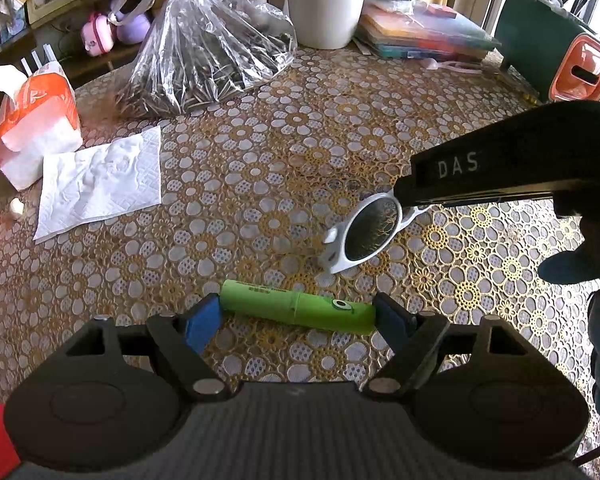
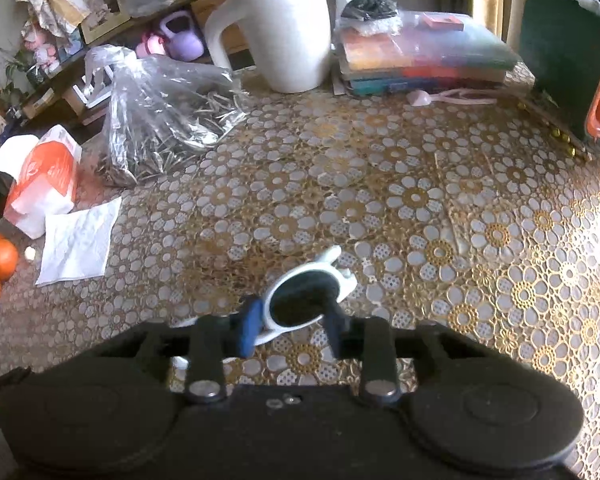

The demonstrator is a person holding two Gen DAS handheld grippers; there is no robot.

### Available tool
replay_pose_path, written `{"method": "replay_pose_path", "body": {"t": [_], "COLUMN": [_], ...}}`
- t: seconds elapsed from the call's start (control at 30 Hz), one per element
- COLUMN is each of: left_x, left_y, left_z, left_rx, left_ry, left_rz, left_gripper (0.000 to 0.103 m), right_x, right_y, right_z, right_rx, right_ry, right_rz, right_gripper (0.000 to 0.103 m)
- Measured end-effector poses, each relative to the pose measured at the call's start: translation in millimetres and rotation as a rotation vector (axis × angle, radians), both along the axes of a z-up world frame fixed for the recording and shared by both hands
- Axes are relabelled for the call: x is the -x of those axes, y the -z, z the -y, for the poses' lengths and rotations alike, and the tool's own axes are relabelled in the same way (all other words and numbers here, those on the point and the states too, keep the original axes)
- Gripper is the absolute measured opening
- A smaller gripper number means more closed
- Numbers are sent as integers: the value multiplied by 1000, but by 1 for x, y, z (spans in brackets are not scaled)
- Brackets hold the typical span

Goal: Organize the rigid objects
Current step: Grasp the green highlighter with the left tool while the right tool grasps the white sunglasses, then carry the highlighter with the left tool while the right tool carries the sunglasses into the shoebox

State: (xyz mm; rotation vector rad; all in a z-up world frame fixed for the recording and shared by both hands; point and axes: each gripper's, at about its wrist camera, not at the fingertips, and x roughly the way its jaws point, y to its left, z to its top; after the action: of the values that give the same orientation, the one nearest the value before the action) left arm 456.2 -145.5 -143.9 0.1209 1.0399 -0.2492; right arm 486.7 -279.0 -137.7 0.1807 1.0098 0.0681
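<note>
A: Where's the green tube (image 1: 298, 310)?
B: On the tablecloth (image 1: 260, 184), lying crosswise btwn the left gripper (image 1: 298, 322) pads, one at each end. Jaws stand wide, no squeeze seen.
A: Right gripper (image 2: 292, 326)?
B: Clamped on white sunglasses (image 2: 306, 300) at one lens, just beyond the tube.
A: So left's nearer the tube.

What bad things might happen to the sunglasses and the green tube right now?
The right gripper pinches the white sunglasses across one lens, so they might twist or slip out. The left gripper spans the green tube end to end; a round tube could roll or pop free.
</note>
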Motion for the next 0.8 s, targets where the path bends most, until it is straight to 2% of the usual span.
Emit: {"method": "replay_pose_path", "body": {"t": [0.1, 0.2, 0.47, 0.8], "left_x": [2, 4, 13, 27], "left_y": [0, -1, -8, -27], "left_z": [-1, -3, -5, -12], "left_rx": [1, 4, 16, 66], "left_ry": [1, 1, 17, 13], "left_rz": [-1, -1, 4, 3], "left_gripper": [82, 82, 82, 82], "right_x": [2, 5, 26, 60], "right_y": [-1, -3, -5, -16], "right_z": [-4, -4, 15, 53], "right_rx": [17, 27, 5, -113], "right_ry": [-19, -32, -105, -79], "right_rz": [14, 26, 40, 49], "right_gripper": [16, 12, 10, 8]}}
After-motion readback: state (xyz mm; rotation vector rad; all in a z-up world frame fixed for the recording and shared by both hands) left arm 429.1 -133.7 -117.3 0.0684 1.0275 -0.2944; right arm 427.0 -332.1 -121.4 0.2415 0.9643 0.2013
